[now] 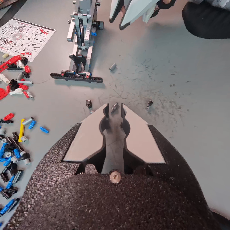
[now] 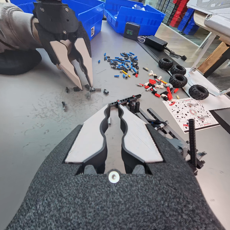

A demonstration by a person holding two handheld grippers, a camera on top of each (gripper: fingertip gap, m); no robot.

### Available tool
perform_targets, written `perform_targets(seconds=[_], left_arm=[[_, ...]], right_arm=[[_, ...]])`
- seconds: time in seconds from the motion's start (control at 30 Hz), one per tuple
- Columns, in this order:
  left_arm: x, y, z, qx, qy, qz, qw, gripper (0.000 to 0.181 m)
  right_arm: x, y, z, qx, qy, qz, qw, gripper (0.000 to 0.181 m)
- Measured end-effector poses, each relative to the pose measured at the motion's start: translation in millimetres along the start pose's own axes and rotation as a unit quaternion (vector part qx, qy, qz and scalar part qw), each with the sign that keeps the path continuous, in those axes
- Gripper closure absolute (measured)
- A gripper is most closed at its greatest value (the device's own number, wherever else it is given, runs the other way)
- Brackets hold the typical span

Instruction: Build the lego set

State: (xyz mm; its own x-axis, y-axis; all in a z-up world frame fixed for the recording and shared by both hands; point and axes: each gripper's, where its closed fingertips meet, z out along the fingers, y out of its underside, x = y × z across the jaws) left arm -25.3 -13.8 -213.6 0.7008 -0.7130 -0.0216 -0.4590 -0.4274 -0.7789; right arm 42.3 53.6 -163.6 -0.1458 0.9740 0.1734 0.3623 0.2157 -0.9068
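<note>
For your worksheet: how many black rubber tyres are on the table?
4, in a loose line near the table's far right edge: tyre, tyre, tyre, tyre nearest the sticker sheet. None appears hidden.

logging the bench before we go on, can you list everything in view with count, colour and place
chassis build: one, grey and black, table centre
sticker sheet: one, white, beside the chassis
tyres: four, black, row along the table edge
small pin pile: many, blue and black
mixed pile: many, red, white, black
grey sleeve: one, alone near the chassis
dark axle pin: one, between the left gripper's fingertips
bins: blue, table rear
left gripper: open, at the table
right gripper: open, over the chassis
</note>
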Motion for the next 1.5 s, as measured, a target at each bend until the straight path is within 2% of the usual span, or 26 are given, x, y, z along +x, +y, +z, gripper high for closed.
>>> perform_targets(seconds=[0.2,0.33,0.43,0.57,0.7,0.9,1.03,1.13,1.27,1.4,1.5], left_arm=[[-1,16,16,-0.072,0.009,0.036,0.997,0.171],[-2,14,18,-0.082,0.008,0.034,0.996,0.173],[13,-8,14,-0.022,0.067,-0.023,0.997,0.173],[45,-42,-1,0.053,0.189,-0.111,0.974,0.172],[59,-53,-10,0.082,0.240,-0.141,0.957,0.172],[69,-55,-13,0.089,0.272,-0.154,0.946,0.173],[72,-57,-15,0.103,0.282,-0.163,0.940,0.172],[71,-50,-11,0.086,0.237,-0.125,0.960,0.164],[75,-35,-3,0.053,0.150,-0.057,0.986,0.161],[76,-27,7,0.023,0.079,-0.008,0.997,0.162],[77,-30,7,0.030,0.061,0.009,0.998,0.170]], right_arm=[[-20,4,5,-0.011,-0.037,-0.024,0.999,0.170],[-37,5,11,-0.015,-0.059,-0.054,0.997,0.169],[-52,0,16,0.000,-0.056,-0.132,0.990,0.169],[-74,-18,16,0.037,-0.040,-0.256,0.965,0.164],[-87,-25,13,0.055,-0.044,-0.285,0.956,0.176],[-94,-26,9,0.062,-0.084,-0.248,0.963,0.177],[-96,-28,5,0.068,-0.142,-0.129,0.979,0.178],[-96,-18,2,0.039,-0.194,-0.039,0.979,0.178],[-94,11,8,-0.044,-0.220,0.040,0.974,0.178],[-98,4,11,-0.033,-0.239,0.097,0.966,0.178],[-99,2,12,-0.029,-0.243,0.111,0.963,0.178]])
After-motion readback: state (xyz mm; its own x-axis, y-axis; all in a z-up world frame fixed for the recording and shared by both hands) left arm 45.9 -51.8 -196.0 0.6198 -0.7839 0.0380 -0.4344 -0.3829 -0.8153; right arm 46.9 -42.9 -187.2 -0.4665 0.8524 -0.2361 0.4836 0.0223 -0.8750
